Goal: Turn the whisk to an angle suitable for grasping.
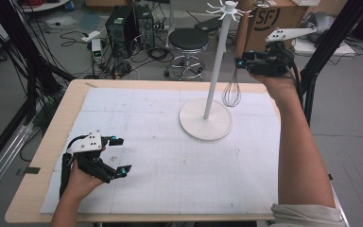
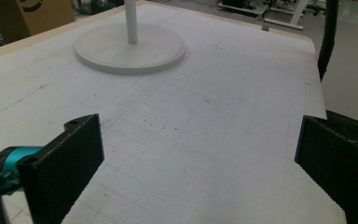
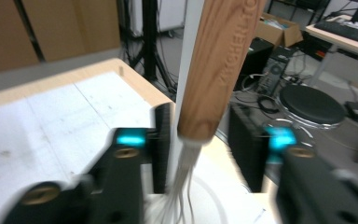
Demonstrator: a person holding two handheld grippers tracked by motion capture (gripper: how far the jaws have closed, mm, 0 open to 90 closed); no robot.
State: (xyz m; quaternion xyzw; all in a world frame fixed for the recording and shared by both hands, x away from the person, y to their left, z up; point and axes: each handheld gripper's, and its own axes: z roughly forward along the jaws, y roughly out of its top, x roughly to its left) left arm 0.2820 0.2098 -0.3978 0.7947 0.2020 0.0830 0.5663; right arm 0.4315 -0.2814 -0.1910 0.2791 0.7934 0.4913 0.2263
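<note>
Whisk (image 3: 214,88) hangs on rack (image 1: 216,71); right gripper (image 3: 200,140) jaws released around its wooden handle, left gripper (image 1: 116,156) released; we should back straight off, avoiding swing.

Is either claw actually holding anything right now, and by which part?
Neither. The right claw stands open around the hanging whisk, where handle meets wires, without pressing it; the left claw is open, empty.
</note>
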